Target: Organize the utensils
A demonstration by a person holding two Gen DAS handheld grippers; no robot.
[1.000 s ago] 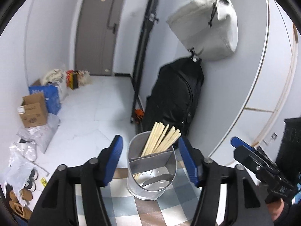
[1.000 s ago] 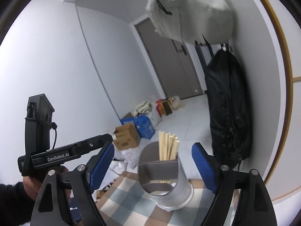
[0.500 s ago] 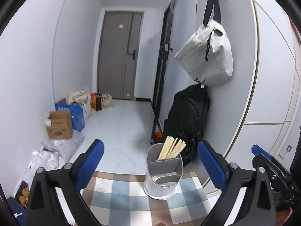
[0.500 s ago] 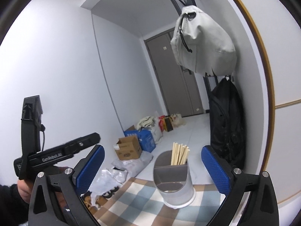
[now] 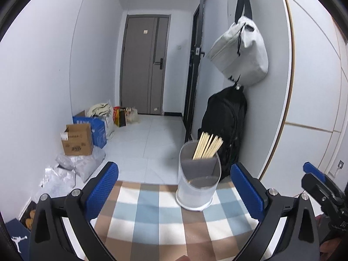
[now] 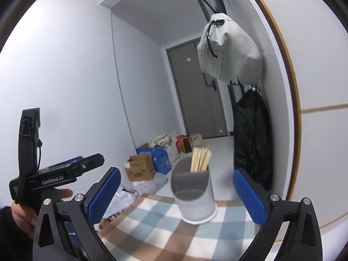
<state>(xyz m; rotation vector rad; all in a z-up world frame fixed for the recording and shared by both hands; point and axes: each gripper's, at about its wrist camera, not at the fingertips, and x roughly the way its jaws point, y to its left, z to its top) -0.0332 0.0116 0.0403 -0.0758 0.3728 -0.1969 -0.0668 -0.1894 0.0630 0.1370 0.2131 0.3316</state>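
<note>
A translucent white utensil holder [image 5: 196, 184] with a grey divider stands at the far edge of a checkered tablecloth [image 5: 152, 217]. Several wooden chopsticks [image 5: 207, 145] stand in its back compartment; the front compartment looks empty. The holder [image 6: 193, 195] and chopsticks [image 6: 200, 159] also show in the right wrist view. My left gripper [image 5: 174, 192] is open and empty, back from the holder. My right gripper [image 6: 176, 195] is open and empty, also short of the holder. The left gripper body [image 6: 54, 176] shows at the left of the right wrist view.
A black backpack [image 5: 224, 126] leans on the wall right behind the holder, with a grey bag [image 5: 241, 54] hanging above. Cardboard boxes [image 5: 76, 139] and plastic bags [image 5: 71, 169] lie on the floor beyond the table's left side. A grey door [image 5: 143, 65] is at the far end.
Both grippers have pulled back from the holder and opened wider. The holder now looks smaller and farther away, and more of the tablecloth shows.
</note>
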